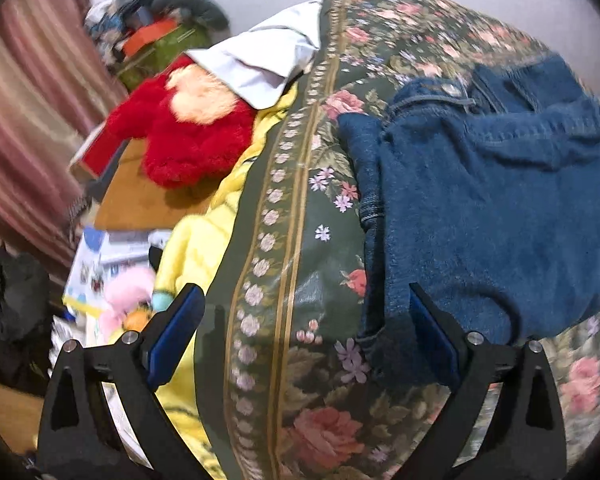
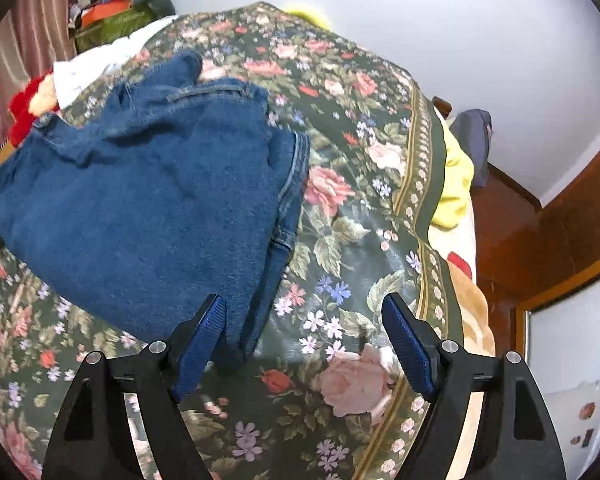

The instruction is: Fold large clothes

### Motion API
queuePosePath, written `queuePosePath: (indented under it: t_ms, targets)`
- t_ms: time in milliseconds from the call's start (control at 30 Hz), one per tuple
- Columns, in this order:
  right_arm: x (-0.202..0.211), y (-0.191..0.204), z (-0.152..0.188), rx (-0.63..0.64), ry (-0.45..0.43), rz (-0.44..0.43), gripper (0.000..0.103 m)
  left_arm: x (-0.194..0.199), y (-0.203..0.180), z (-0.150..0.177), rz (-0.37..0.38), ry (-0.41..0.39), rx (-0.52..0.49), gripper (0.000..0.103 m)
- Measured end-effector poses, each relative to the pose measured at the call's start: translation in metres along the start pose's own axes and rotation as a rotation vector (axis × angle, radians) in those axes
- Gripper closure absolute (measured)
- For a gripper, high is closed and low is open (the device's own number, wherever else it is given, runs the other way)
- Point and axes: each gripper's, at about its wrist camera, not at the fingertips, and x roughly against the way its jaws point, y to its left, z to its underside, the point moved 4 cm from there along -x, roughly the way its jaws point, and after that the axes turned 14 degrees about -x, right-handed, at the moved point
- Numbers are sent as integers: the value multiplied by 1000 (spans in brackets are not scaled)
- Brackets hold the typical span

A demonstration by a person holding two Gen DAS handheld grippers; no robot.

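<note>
Item: blue denim jeans [image 2: 148, 200], folded into a thick bundle, lying on the floral bedspread [image 2: 356, 240] of a bed, waistband and belt loops toward the far side, doubled side seams along the edge nearest the right gripper. Left gripper [image 1: 306, 312]: fingers spread wide, nothing between the pads, held above the bedspread's border with the near corner of the denim just by its right finger. Right gripper [image 2: 302, 332]: fingers apart, empty; its left finger [image 2: 204, 344] sits over the bundle's near corner, whether touching the cloth cannot be told. Condition: the bundle looks compact, top layer slightly rumpled near the waistband; the fold appears largely made. Handling note: if one more fold or a tidy-up is intended, pinch every stacked layer together at each near corner, lift both sides evenly, and lay the edge square to the seams so the heavy denim does not slide. Surroundings: red plush toy [image 1: 188, 132], yellow blanket [image 1: 204, 240], white cloth [image 1: 260, 64], all apart from the jeans.
</note>
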Motion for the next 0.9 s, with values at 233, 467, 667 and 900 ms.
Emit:
queuePosePath:
  t_ms: [233, 467, 667, 900]
  targets:
    - [30, 41, -14, 39, -74, -86, 24, 47, -6, -10, -80, -112, 15, 4]
    - [46, 99, -20, 77, -104, -200, 18, 73, -21, -1, 11, -216, 157, 3]
    - [15, 145, -19, 137, -48, -193, 9, 39, -44, 31, 138, -139, 346, 3]
    - [-40, 168, -2, 224, 73, -109, 9, 1, -62, 57, 354, -51, 575, 4]
